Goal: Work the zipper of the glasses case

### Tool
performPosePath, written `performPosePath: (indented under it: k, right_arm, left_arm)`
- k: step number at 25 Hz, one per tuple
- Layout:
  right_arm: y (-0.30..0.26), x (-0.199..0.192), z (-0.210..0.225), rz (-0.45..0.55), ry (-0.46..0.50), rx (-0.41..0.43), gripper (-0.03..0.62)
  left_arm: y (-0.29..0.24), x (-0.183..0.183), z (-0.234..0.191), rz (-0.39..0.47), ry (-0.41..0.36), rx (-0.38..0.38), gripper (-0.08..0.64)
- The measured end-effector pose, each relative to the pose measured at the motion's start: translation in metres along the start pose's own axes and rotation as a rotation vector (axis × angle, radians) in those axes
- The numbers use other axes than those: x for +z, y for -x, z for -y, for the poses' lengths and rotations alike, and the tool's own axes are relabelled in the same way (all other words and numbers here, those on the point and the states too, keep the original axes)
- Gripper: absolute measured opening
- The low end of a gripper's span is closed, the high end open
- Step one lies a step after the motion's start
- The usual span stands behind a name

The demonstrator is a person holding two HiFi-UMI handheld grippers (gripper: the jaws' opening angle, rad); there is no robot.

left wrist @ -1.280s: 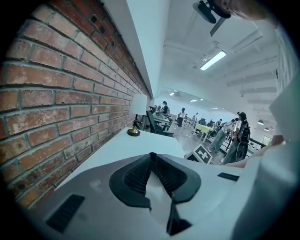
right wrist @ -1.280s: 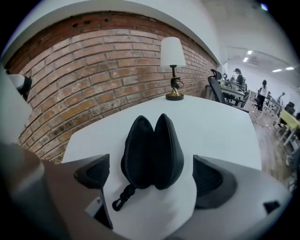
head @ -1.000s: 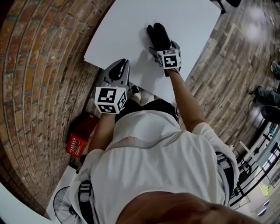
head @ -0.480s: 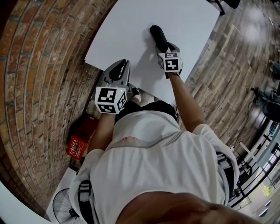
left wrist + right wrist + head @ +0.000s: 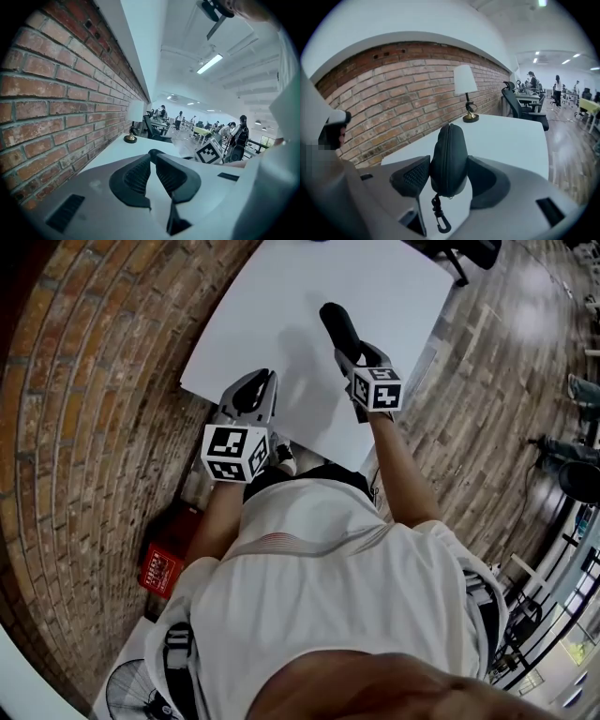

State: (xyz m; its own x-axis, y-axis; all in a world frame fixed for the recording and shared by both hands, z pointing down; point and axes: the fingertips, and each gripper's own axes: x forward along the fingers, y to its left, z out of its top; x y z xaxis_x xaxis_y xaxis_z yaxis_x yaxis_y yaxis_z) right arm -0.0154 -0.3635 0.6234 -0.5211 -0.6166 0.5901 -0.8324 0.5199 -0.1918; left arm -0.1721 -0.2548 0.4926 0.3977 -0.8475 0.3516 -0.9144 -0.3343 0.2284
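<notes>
White table (image 5: 281,296) in a brick-walled office, that's our bench. Closest to us, at the table's near edge, the left gripper (image 5: 268,379) has its jaws pressed together with nothing between them (image 5: 152,153).

Over on the other side, the right gripper (image 5: 359,354) has just been closing its jaws, and the glasses case (image 5: 338,324) sits between them. In the right gripper view both pads press against the case's sides (image 5: 449,160), so it's properly clamped at a bit under half width. The case (image 5: 450,140) is a black, rounded soft-shell pouch with a fabric finish. It's held on edge, pointing away from us, and seems to be up off the tabletop, with its shadow lying off to one side. Its zipper (image 5: 445,140) runs as a thin seam up the edge facing the camera and looks closed as far as we can see. A small black snap clip (image 5: 439,220) dangles free from the near end.

Farther back on the table stands a lamp (image 5: 465,84) with a white shade and brass base, right by the brick wall (image 5: 408,103). Beyond that there's a black office chair (image 5: 520,108), then desks and people in the distance.
</notes>
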Motion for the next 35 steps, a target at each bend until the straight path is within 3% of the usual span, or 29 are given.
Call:
performPosePath:
  k: [10, 19, 23, 26, 28, 35]
  right_arm:
    - [0.121, 0.082, 0.0, 0.253, -0.08, 0.085, 0.302]
    - [0.207, 0.127, -0.002, 0.419, -0.141, 0.231, 0.302]
    - [0.224, 0.134, -0.009, 0.461, -0.178, 0.345, 0.302]
    - [0.234, 0.141, -0.026, 0.489, -0.218, 0.483, 0.302]
    - [0.241, 0.144, -0.038, 0.499, -0.238, 0.582, 0.302]
    - [0.261, 0.144, -0.09, 0.447, -0.268, 0.929, 0.302]
  left_arm:
    - [-0.013, 0.052, 0.04, 0.108, -0.067, -0.099, 0.037]
    - [-0.022, 0.096, 0.086, 0.181, -0.049, -0.27, 0.037]
    - [-0.02, 0.104, 0.11, 0.169, 0.046, -0.459, 0.053]
    - [-0.015, 0.112, 0.13, 0.152, 0.152, -0.645, 0.22]
    - [-0.011, 0.119, 0.139, 0.153, 0.236, -0.746, 0.266]
    - [0.004, 0.146, 0.155, 0.193, 0.409, -0.953, 0.308]
